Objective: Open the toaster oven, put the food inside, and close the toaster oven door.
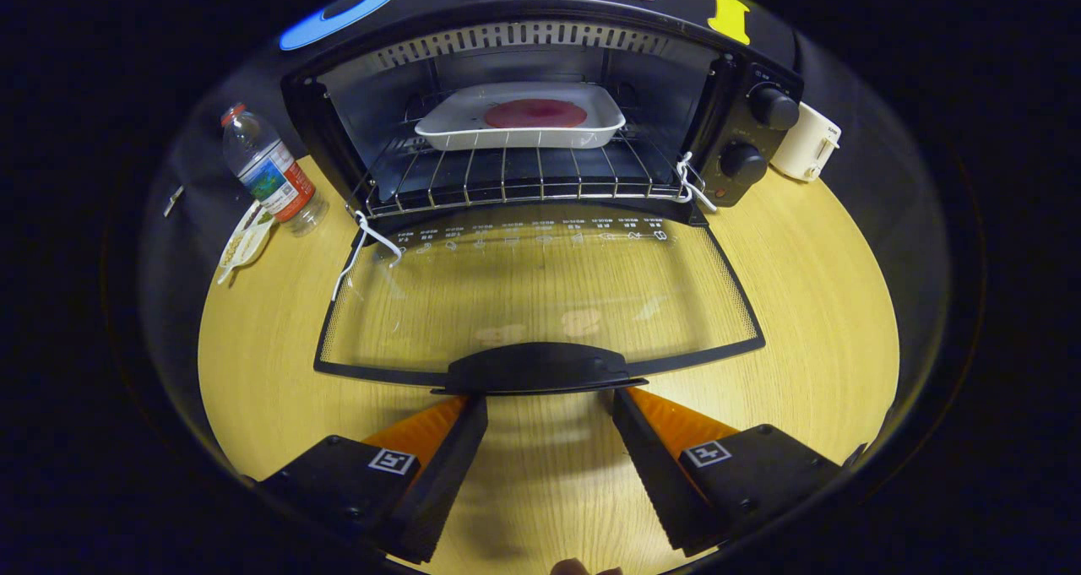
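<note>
The black toaster oven [743, 127] stands at the back of the wooden table with its glass door [540, 292] swung fully down and lying flat toward me. Inside, on the wire rack [507, 182], rests a white tray [524, 132] holding a round red piece of food [535, 113]. My gripper [547, 402] is open, its two fingertips spread just below the door's black handle [540, 368], one near each end of it. Nothing sits between the fingers.
A plastic water bottle [270, 174] stands left of the oven with a light wrapper [245, 241] lying beside it. A white appliance [806, 143] sits right of the oven. Bare wooden tabletop [811, 305] flanks the door. White cords [363, 246] hang at the door hinges.
</note>
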The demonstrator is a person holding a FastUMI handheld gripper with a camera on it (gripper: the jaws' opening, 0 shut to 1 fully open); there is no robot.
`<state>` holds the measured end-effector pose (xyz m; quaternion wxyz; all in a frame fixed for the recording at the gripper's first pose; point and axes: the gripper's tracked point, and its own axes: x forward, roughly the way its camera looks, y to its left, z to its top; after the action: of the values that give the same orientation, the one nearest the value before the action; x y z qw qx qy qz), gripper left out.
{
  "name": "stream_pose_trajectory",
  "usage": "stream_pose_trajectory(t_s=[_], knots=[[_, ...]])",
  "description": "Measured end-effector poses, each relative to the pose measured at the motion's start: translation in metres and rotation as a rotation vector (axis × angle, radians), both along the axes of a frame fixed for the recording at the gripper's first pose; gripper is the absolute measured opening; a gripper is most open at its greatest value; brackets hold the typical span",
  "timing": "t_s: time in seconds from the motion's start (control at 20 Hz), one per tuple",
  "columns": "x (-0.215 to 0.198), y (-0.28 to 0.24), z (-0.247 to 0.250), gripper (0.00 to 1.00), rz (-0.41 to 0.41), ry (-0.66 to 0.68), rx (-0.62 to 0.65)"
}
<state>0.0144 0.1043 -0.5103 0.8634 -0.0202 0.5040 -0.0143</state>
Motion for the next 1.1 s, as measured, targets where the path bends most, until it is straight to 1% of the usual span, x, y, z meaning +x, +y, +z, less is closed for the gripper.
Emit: stream_pose_trajectory(t_s=[0.15, 0.25, 0.6, 0.75, 1.0, 1.1], knots=[[-0.002, 0.001, 0.008, 0.99, -0.008, -0.014, 0.002], [-0.004, 0.001, 0.018, 0.99, 0.000, -0.033, -0.001], [0.002, 0.007, 0.073, 0.99, 0.012, -0.166, 0.035], [0.011, 0.009, 0.092, 0.99, -0.010, -0.234, 0.072], [0.023, 0.012, 0.116, 0.99, -0.053, -0.294, 0.113], [0.024, 0.014, 0.130, 0.99, -0.056, -0.327, 0.123]])
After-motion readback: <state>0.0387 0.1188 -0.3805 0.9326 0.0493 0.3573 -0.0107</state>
